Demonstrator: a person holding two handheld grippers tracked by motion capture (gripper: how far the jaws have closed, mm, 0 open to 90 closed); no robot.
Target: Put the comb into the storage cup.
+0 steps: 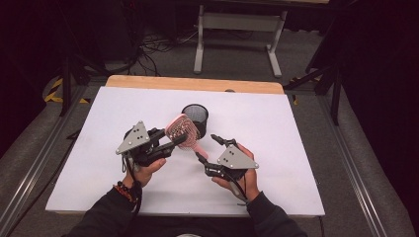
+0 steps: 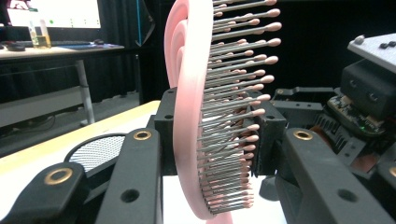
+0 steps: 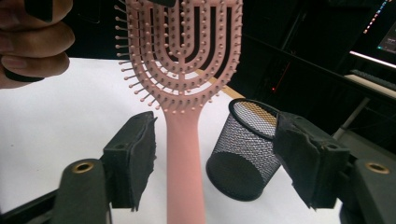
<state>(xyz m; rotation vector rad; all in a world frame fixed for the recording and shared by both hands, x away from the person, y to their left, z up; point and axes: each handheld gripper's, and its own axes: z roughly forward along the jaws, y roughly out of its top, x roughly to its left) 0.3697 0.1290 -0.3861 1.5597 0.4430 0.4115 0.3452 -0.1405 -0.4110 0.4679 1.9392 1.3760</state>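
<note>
Clamping my left gripper [image 1: 170, 139] on the pink plastic vented hairbrush's [image 1: 182, 130] head, I hold it above the white table [image 1: 296, 148]. My right gripper's [image 1: 207, 149] jaws stand apart around its handle, beside the black wire-mesh cup [image 1: 196, 117].

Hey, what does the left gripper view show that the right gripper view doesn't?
Left gripper view alone: the pink hairbrush edge-on, its head clamped between the left tongs, bristles pointing sideways, plus a lit monitor on a desk behind.

Right gripper view alone: the brush's looped head face-on, its handle between the open right tongs with neither pad touching it, and a person's fingers.

Both: the brush, the black mesh cup and the white table.
</note>
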